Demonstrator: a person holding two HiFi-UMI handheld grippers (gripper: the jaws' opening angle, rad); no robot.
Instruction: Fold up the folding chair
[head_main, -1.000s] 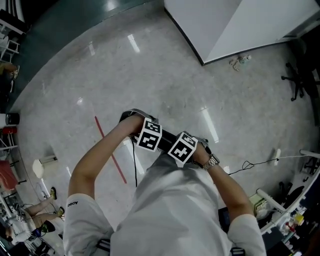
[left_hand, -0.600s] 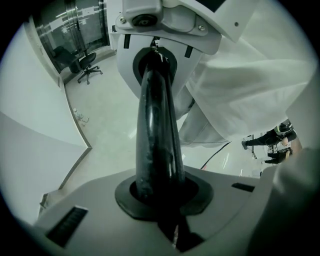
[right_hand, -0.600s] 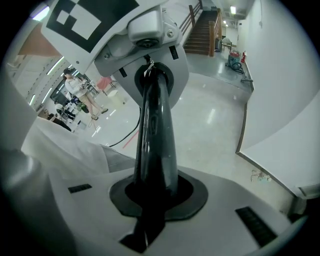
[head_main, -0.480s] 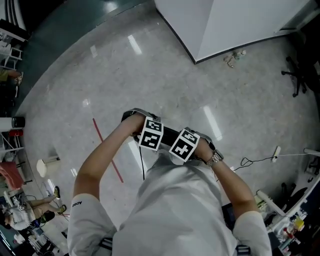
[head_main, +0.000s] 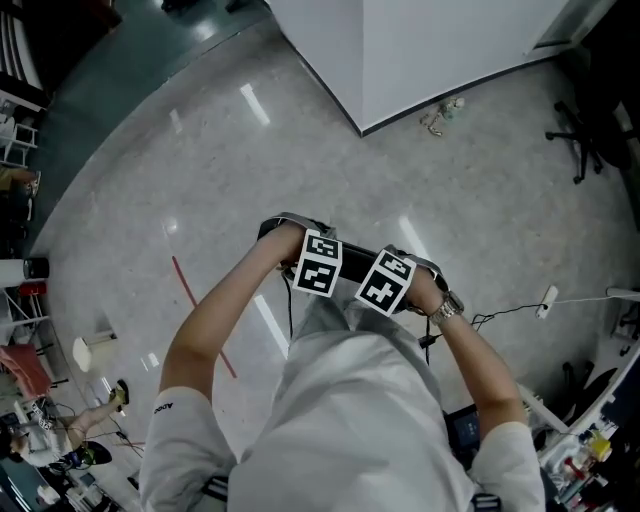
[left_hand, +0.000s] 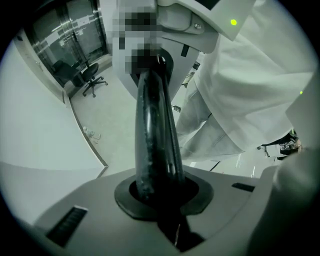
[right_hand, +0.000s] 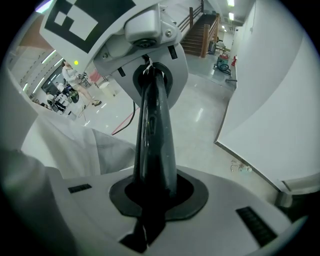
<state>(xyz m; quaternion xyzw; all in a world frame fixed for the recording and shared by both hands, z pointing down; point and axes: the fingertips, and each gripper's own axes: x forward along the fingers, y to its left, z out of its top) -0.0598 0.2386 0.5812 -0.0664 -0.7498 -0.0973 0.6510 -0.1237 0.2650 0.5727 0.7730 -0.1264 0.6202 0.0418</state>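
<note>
A glossy black bar (left_hand: 155, 130) runs straight from one gripper's jaws to the other's; it also shows in the right gripper view as the same bar (right_hand: 152, 140). My left gripper (left_hand: 157, 192) is shut on one end of it. The right gripper (right_hand: 152, 195) is shut on the other end. In the head view both grippers, left (head_main: 320, 263) and right (head_main: 385, 281), sit side by side in front of the person's white-shirted torso. Only a dark strip of the bar (head_main: 352, 262) shows between them. Whatever hangs below the bar is hidden by the arms and body.
A white wall (head_main: 450, 45) with a dark skirting stands ahead, with small litter (head_main: 440, 112) at its foot. A black office chair (head_main: 575, 150) is at the right, and a cable (head_main: 500, 315) lies on the floor. A red floor line (head_main: 200, 315) is at the left. Stairs (right_hand: 200, 35) lie far off.
The person has walked toward the white wall, so floor, red line and wall corner have slid down and left in the head view. Both grippers stay together on the bar.
</note>
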